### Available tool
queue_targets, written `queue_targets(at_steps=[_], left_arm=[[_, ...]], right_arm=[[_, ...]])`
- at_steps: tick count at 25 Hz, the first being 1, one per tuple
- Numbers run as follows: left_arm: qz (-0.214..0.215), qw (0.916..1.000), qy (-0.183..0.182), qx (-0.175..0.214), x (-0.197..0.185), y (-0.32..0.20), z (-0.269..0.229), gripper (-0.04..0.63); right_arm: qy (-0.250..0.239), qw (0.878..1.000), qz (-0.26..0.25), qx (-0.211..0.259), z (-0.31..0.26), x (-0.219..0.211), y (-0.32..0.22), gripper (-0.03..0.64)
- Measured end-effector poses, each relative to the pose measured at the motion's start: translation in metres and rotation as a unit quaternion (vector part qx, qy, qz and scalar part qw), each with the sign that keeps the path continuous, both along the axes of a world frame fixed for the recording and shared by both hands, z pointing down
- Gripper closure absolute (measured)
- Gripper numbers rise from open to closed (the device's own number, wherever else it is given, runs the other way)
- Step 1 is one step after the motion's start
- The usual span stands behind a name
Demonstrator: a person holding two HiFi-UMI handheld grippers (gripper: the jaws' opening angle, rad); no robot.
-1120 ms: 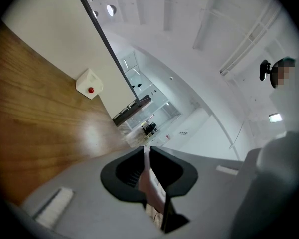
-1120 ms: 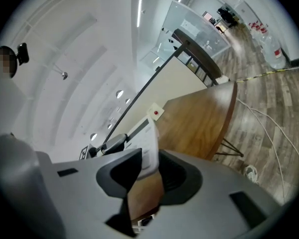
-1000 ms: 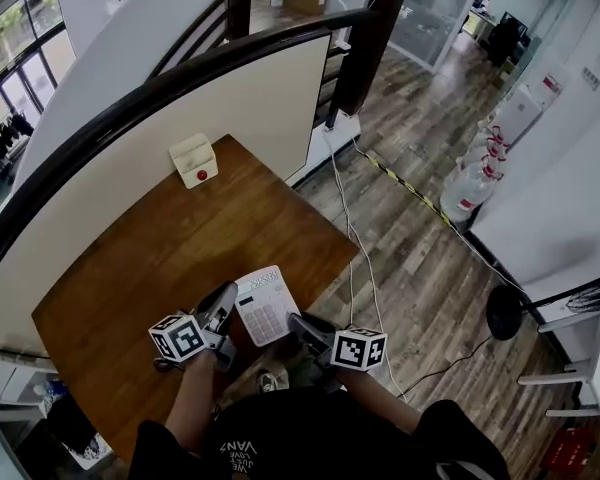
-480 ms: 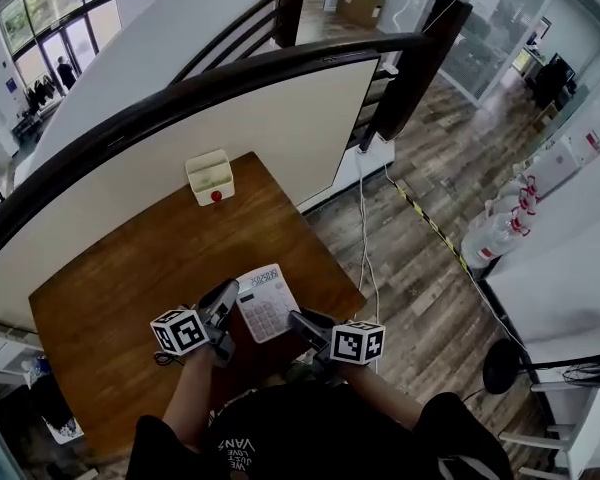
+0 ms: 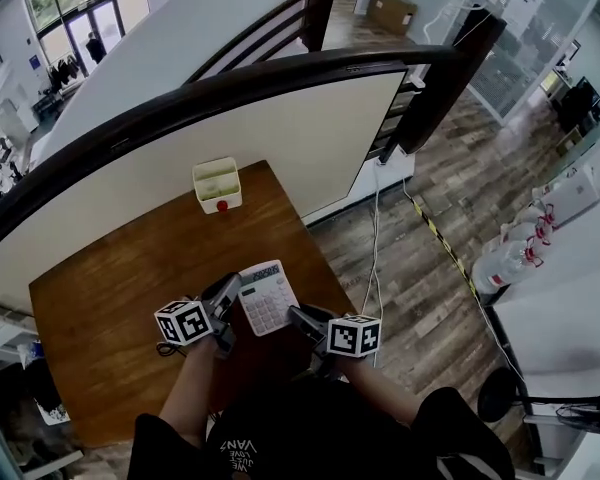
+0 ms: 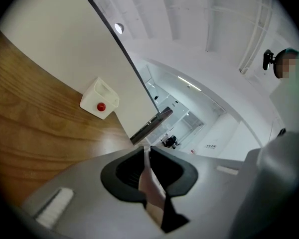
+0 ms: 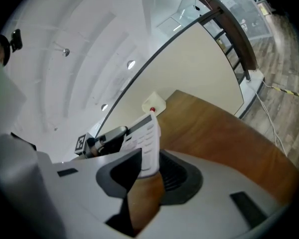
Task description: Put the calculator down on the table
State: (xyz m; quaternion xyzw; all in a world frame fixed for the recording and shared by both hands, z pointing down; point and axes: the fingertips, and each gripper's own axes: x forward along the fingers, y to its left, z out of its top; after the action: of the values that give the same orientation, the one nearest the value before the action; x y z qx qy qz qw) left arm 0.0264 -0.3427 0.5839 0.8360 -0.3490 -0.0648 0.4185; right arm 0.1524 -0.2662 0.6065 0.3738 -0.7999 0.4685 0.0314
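Observation:
A white calculator (image 5: pixel 268 298) with pale pink keys hangs over the near right part of the wooden table (image 5: pixel 120 278), held from both sides. My left gripper (image 5: pixel 234 287) is shut on its left edge, which shows as a thin white strip (image 6: pixel 146 159) between the nearly closed jaws of that gripper (image 6: pixel 145 151). My right gripper (image 5: pixel 294 315) is shut on the calculator's near right corner. In the right gripper view the calculator (image 7: pixel 147 132) tilts up out of that gripper (image 7: pixel 148 159), keys showing. Whether it touches the wood I cannot tell.
A small white box with a red button (image 5: pixel 218 185) stands at the table's far edge against a cream panel (image 5: pixel 280 138) under a dark handrail. The table's right edge drops to a plank floor with a cable (image 5: pixel 375 258) and several water bottles (image 5: pixel 510 253).
Both grippers have carried the calculator farther over the table, toward the white box, with their hold unchanged. The head view has shifted too.

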Motion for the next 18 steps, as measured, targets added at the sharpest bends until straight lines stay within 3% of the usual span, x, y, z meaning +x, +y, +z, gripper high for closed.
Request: queue_targets(at_steps=[10,18], left_arm=[[-0.024,0.9983,-0.044,0.029,0.011,-0.041,0.02,0.546],[-0.059,0.9961,-0.063,0.015,0.014,-0.075,0.035,0.548]], right_arm=[[0.056,0.997,-0.051,-0.003,0.032,0.006,-0.044,0.518],[0.096,0.993,-0.07,0.012,0.052,0.01,-0.084,0.517]])
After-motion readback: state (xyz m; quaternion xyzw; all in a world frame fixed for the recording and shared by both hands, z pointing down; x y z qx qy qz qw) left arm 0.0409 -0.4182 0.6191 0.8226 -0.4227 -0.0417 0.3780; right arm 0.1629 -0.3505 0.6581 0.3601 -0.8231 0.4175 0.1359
